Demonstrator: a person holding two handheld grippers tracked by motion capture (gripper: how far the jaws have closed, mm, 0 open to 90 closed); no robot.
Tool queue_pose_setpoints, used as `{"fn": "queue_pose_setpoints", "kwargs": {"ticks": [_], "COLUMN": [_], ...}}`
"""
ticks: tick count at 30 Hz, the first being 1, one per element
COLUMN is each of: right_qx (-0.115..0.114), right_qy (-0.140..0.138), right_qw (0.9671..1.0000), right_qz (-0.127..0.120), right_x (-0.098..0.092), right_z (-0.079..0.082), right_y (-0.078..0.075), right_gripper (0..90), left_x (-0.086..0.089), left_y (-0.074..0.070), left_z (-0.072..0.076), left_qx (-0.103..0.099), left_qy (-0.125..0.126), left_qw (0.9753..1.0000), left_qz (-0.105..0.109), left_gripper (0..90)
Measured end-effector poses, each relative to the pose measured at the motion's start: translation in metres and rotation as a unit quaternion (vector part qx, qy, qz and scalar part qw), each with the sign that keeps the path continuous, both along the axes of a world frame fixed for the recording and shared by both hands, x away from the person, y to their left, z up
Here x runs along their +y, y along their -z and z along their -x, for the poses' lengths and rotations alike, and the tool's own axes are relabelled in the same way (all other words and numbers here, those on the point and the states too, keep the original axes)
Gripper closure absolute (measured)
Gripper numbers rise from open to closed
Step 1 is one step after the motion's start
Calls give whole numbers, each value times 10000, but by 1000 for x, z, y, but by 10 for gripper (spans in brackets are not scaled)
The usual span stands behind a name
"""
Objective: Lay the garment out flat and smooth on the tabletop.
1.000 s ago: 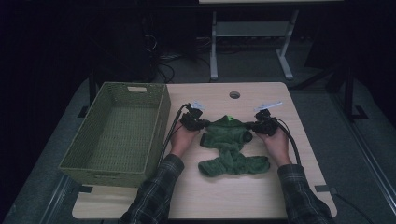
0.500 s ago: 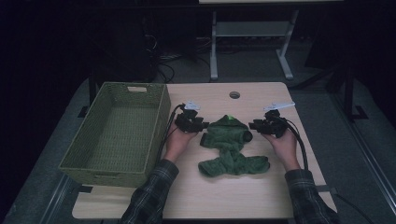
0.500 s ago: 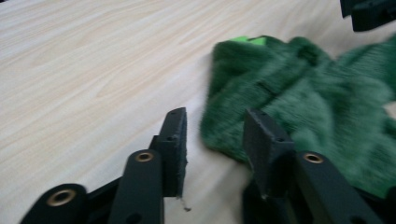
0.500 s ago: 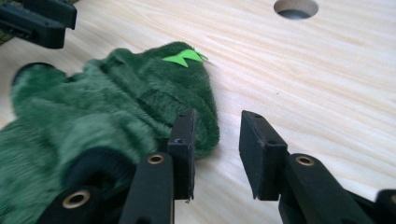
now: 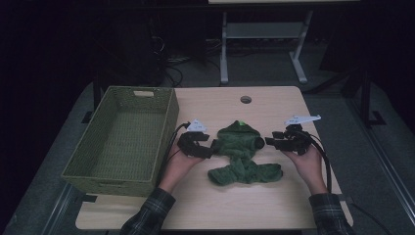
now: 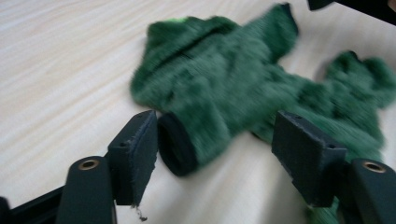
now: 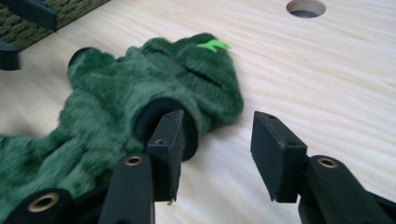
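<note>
Basket [image 5: 122,142]: empty, at the table's [image 5: 274,103] left.
Left gripper [image 5: 211,148]: jaws spread, at the garment's left cuff.
Green fleece garment [image 5: 241,152]: flat at table centre, between the 2 grippers.
Right gripper [image 5: 269,142]: jaws spread, at the right cuff.

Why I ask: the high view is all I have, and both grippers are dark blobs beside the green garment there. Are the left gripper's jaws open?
Observer: Yes. In the left gripper view the left gripper is wide open. A black-rimmed sleeve cuff of the green garment lies between the jaws, close to one of them, and is not pinched.
Operator: And the right one?
Observer: The right gripper is open too. The other cuff sits right at one jaw, partly behind it, so the gap between the jaws is mostly over bare table.
</note>
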State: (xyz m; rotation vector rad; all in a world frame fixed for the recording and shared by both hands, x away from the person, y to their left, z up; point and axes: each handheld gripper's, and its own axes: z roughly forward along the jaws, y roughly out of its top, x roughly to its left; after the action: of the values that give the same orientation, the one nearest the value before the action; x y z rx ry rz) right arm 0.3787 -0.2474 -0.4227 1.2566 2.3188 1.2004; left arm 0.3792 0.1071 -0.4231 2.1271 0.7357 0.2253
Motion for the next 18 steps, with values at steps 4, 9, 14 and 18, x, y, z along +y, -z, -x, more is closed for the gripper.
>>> {"fn": "queue_pose_setpoints", "kwargs": {"ticks": [4, 9, 14, 18], "right_qx": [-71, -142, -179, -138], "right_qy": [-42, -129, -207, -265], "right_qw": [9999, 9998, 9996, 9995], "right_qz": [-61, -110, -107, -99], "right_x": [1, 5, 11, 13], "right_z": [9, 24, 35, 42], "right_y": [0, 1, 1, 4], "right_gripper": [526, 506, 496, 493], "left_x": [6, 13, 18, 18], "left_y": [2, 10, 19, 24], "left_z": [20, 43, 61, 75], "left_qx": [-63, -58, -14, -110], "left_qy": [26, 95, 180, 237], "left_qw": [10000, 9999, 9996, 9992], "left_qz": [-19, -81, -238, -296], "left_gripper": [258, 195, 150, 134]}}
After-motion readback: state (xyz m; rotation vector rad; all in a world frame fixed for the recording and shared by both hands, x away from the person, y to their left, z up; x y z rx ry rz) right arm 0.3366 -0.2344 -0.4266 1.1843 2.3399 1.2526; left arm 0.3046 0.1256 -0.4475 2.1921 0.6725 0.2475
